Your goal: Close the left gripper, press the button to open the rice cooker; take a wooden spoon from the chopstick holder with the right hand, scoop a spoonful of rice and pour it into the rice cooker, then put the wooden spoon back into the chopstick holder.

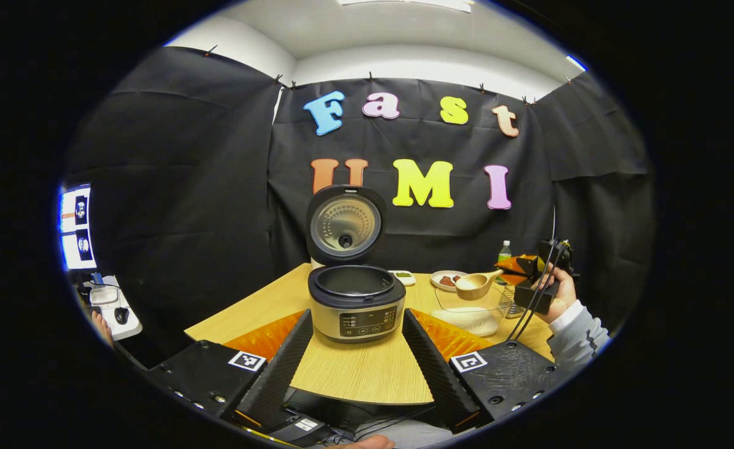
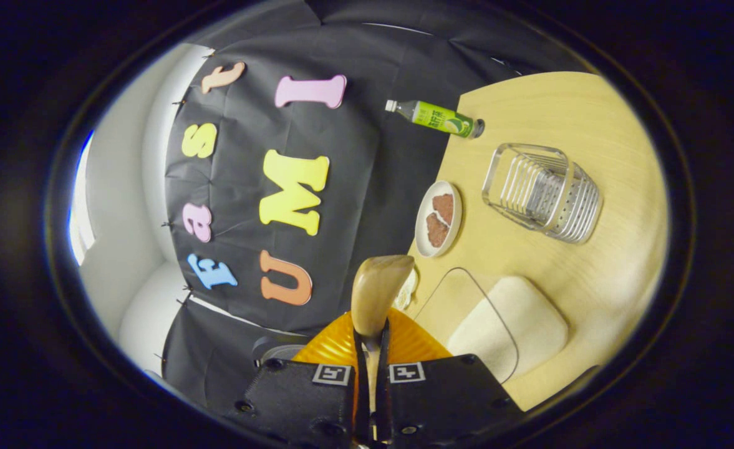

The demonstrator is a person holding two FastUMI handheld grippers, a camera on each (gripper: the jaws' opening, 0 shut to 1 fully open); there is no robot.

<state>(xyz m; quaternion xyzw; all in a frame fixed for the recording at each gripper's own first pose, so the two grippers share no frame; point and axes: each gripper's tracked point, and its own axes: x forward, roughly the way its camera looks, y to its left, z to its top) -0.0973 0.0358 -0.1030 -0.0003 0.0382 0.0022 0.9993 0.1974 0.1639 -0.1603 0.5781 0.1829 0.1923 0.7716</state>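
Step in hand: the rice cooker [image 1: 355, 299] already stands open, its lid [image 1: 345, 223] upright behind the pot, so the button press looks done. You hold the wooden spoon [image 1: 476, 284] in your right claw [image 2: 371, 340], and the scoop is what comes next, as I judge it.

Right claw: closed down narrow on the spoon's handle, both fingers pressing it; the bowl of the spoon [image 2: 376, 292] sticks out ahead of the tips.

Left claw [image 1: 357, 349]: spread wide, holding nothing, its two fingers framing the cooker from the near side, clear of it.

Spoon and rice: the spoon is in the air to the right of the cooker, above the clear container [image 1: 473, 312] of white rice [image 2: 509, 321]. Whether the spoon's bowl holds any rice, I cannot tell.

Chopstick holder [image 2: 542, 193]: empty wire basket on the table [image 2: 591, 125], beyond the rice container from the cooker.

Hand pose: your right hand [image 1: 560, 293] is raised and rolled on its side, sleeve toward you.

Next move: I'd say lower the spoon into the rice, then carry it level, leftward, to the open pot.

Nearby: a plate [image 2: 438, 218] and a bottle [image 2: 436, 117] sit farther right of the cooker.
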